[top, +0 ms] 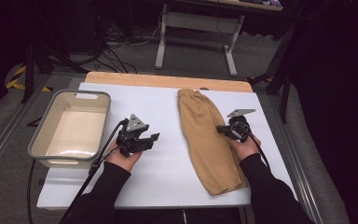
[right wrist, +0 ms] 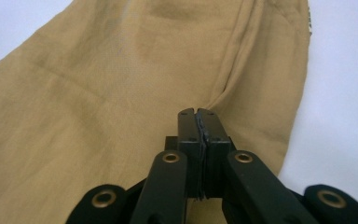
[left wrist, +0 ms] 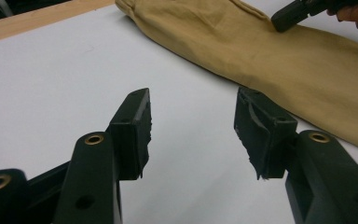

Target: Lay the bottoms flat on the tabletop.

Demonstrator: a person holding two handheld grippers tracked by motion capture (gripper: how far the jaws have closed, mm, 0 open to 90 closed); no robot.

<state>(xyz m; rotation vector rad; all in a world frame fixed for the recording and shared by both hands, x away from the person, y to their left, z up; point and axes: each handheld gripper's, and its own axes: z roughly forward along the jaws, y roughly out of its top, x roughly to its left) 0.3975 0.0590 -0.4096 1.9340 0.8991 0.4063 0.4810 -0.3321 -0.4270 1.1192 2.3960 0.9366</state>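
My high view looks forward and down over the white-topped table (top: 168, 182) from my own side, far enough back to take in its whole surface and the floor beyond. My left gripper view sits low, close to the tabletop, facing across it toward the long tan cloth garment (left wrist: 279, 60). My right gripper view looks along its jaws from right above that same garment (right wrist: 98, 93), which all three views share.

A broad strip of bare white tabletop (top: 168, 163) is being left open between the grey rectangular plastic bin (top: 70, 128) at the left and the tan folded cloth garment (top: 207, 140) at the right. Part of that strip is being occupied by the left gripper (top: 142, 140) (jaws spread apart). The near edge is being kept free.
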